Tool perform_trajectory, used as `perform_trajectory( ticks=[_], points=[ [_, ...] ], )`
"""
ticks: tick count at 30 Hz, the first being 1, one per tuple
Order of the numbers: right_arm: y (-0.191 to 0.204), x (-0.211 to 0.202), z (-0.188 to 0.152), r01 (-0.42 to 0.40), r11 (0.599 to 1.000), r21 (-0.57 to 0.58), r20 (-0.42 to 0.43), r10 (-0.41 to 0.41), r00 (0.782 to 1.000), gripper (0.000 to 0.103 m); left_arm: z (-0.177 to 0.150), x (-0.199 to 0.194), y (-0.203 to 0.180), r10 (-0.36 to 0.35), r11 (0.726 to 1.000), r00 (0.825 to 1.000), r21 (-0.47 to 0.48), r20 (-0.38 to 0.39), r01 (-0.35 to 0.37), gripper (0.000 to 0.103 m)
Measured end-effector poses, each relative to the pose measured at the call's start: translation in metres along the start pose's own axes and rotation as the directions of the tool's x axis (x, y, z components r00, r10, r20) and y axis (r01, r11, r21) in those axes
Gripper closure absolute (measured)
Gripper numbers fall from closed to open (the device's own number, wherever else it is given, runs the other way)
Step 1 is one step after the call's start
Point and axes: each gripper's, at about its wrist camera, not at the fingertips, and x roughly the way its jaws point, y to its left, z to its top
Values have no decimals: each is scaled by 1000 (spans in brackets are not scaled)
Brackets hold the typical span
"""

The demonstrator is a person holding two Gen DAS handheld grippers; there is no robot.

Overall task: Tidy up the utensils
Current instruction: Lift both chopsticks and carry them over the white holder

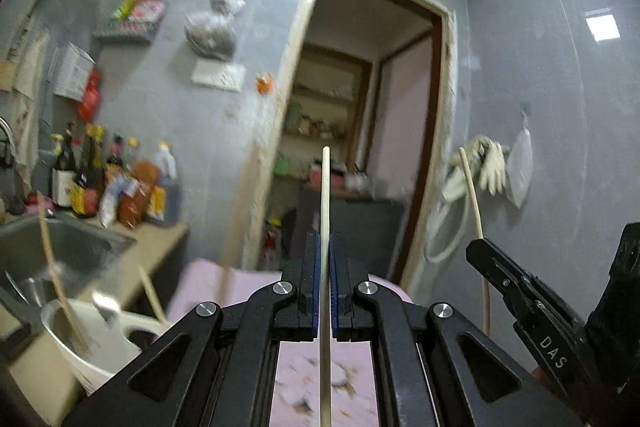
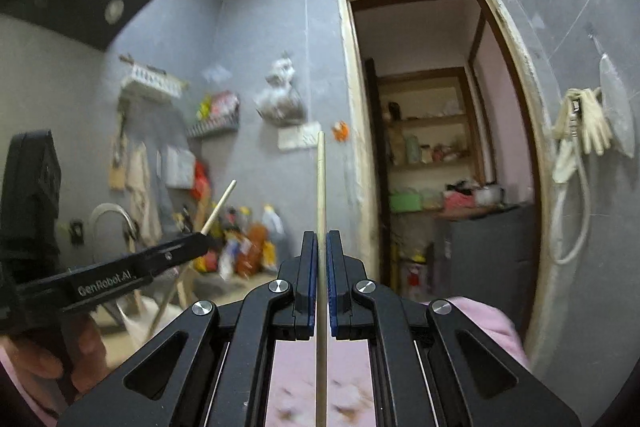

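We hold 2 grippers raised in a kitchen, each clamped on 1 wooden chopstick.

Left gripper (image 1: 325, 247): its blue pads (image 1: 317, 287) are closed against the left chopstick (image 1: 325, 195), which stands upright between them and extends past the fingertips toward the doorway (image 1: 368, 107). From the right wrist view, the same gripper (image 2: 202, 245) appears at the left edge, with its chopstick (image 2: 219, 205) tilting up and to the right.

Right gripper (image 2: 321, 245): its pads (image 2: 330, 287) are closed on the right chopstick (image 2: 321, 195), held upright. From the left wrist view, this gripper (image 1: 478, 247) sits at the right edge, and its chopstick (image 1: 472, 195) leans slightly left at the top.

The 2 chopsticks are well apart.

At lower left in the left wrist view, a white container (image 1: 100, 359) rests on the counter (image 1: 160, 247) just beside the steel sink (image 1: 60, 247), and it holds further wooden utensils (image 1: 60, 287). Sauce bottles (image 1: 116, 183) stand behind the sink. Blur prevents finer identification.
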Motion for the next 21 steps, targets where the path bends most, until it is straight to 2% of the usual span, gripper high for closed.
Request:
perform_trajectory(
  ticks=[5,9,15,17,21],
  points=[
    [27,27,10,-65,996,66,61,61,996,100,27,-14,42,53,998,996,-29,74,-51,101],
    [51,44,14,-106,990,96,128,93,987,100,42,-25,79,90,995,986,-50,140,-83,101],
    [76,68,11,-177,971,159,193,145,970,100,50,-31,140,59,993,980,-116,188,-38,101],
    [80,76,7,-216,959,181,212,176,961,100,50,-33,156,72,987,975,-154,208,-40,101],
    [82,90,-1,-253,942,221,203,209,957,100,42,-36,191,111,965,961,-259,252,-43,101]
  ],
)
